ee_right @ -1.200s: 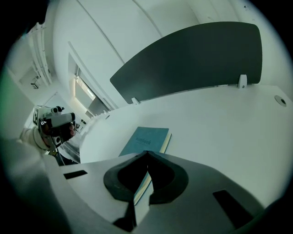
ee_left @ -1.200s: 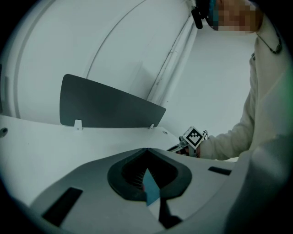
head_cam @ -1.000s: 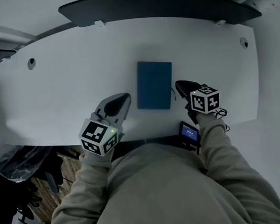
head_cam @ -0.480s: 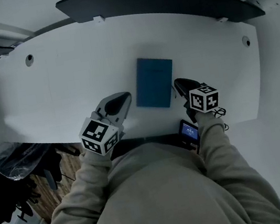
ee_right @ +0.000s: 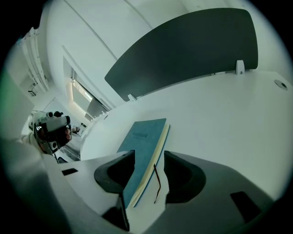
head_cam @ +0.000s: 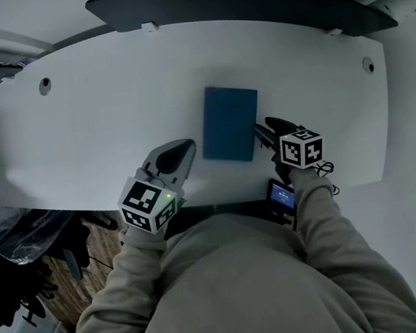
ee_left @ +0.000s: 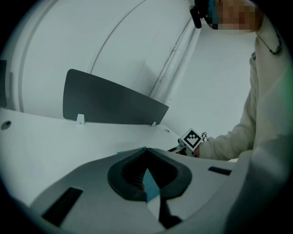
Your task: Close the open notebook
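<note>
Notebook (head_cam: 230, 124), closed, lies on the white desk (head_cam: 91, 126) before a dark partition (head_cam: 228, 0), its near right corner between the opening jaws of the right gripper (head_cam: 263, 127), while the left gripper (head_cam: 186, 145) has its jaws together, holding nothing.

Notebook (head_cam: 230, 124) on table (head_cam: 89, 118), R of ctr

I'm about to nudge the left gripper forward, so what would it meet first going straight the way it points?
Probably the closed blue notebook: the left gripper, jaws together, aims at its near left edge. It tilts downward, so the white table could come first; depth is unclear.
</note>
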`<state>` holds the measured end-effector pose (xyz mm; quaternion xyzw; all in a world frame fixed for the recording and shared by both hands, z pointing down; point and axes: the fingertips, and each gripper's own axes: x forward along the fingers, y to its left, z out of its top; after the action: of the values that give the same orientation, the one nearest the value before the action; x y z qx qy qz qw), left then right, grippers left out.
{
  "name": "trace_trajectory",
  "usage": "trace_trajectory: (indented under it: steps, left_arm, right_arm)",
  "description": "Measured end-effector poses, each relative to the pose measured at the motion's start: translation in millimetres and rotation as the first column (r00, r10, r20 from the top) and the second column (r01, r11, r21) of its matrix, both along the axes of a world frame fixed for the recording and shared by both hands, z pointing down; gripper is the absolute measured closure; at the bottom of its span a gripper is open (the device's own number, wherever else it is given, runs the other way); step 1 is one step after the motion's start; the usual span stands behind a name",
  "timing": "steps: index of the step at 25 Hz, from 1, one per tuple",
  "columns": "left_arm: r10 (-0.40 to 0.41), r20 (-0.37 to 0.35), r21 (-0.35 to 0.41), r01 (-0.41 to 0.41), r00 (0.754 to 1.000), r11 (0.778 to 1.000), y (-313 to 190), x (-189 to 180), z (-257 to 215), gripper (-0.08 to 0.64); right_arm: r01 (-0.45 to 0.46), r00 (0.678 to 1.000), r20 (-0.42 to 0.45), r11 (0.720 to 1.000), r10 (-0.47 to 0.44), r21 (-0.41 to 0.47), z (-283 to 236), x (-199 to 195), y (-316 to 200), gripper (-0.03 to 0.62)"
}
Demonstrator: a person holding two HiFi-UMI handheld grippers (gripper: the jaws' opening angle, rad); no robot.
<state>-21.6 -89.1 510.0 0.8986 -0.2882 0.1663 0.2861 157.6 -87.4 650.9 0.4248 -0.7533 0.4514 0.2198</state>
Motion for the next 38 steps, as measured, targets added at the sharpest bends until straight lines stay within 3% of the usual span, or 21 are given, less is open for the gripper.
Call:
trace_trajectory:
  steps: [6,13,22,26,38]
  left_arm:
    - [-0.033,-0.014,0.002,0.033,0.999,0.999,1.5,-1.7,-1.7,0.565]
    - [-0.068,-0.006,-0.003,0.068,0.998,0.998,5.8,-14.9,1.0,0.565]
    - [-0.105,-0.008,0.004,0.105,0.994,0.994,7.7,-30.6,-1.6,0.565]
    - [-0.116,-0.005,0.005,0.116,0.993,0.993,9.6,-38.2,-0.2,0.565]
    - [-0.185,0.008,-0.004,0.185,0.983,0.983,27.7,-67.4,4.9,0.565]
  right_arm:
    - [0.077,0.997,0.030,0.997,-0.076,-0.028,6.4,-13.8,5.7,0.368]
    - [0.088,0.995,0.051,0.995,-0.086,-0.048,13.2,-24.8,2.1,0.367]
    - [0.044,0.998,0.057,0.994,-0.039,-0.098,26.5,-29.9,2.7,0.367]
    - [0.003,0.995,0.097,0.991,0.010,-0.135,30.9,-27.5,3.5,0.368]
    - [-0.086,0.980,0.168,0.988,0.108,-0.130,14.5,-22.6,-1.1,0.411]
